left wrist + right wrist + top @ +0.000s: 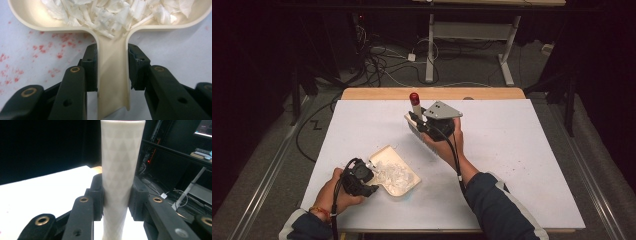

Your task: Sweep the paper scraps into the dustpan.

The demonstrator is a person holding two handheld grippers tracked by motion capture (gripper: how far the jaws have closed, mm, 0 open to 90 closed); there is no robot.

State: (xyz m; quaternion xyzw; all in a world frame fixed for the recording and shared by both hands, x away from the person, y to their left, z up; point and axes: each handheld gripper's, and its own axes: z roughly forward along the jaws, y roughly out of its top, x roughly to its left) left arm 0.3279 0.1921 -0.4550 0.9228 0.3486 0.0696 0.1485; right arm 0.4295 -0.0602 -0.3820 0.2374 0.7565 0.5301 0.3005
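Fingers of the left gripper (112, 67) pinch the handle of a cream scoop tray (113, 82), one black finger on each side of it. The tray lies flat on the white worktop (512, 165), near the front edge and toward the left corner. The handle points back at the person's left hand (329, 192). White flakes (117, 11) fill the wide part of the tray. They look thin and very light, so a small tilt or a quick jerk could likely spill them. The tray looks like hard, smooth plastic, so it may slip a little between the fingers. The handle is the best place to hold it, because it is narrow and has straight sides. Small red specks (45, 48) dot the worktop just beside the tray.

Further right, the right gripper (116, 200) pinches a white tube (120, 170) near its lower part and holds it upright. In the high view the tube has a red top (414, 96). It is up above the middle of the worktop, closer to the back edge. The tube looks stiff and smooth, with a faint diamond pattern. It is round, so it could likely turn or slide down if the hold gets loose. A firm hold on the middle of the tube, where the fingers are now, seems right. What is inside it cannot be seen.
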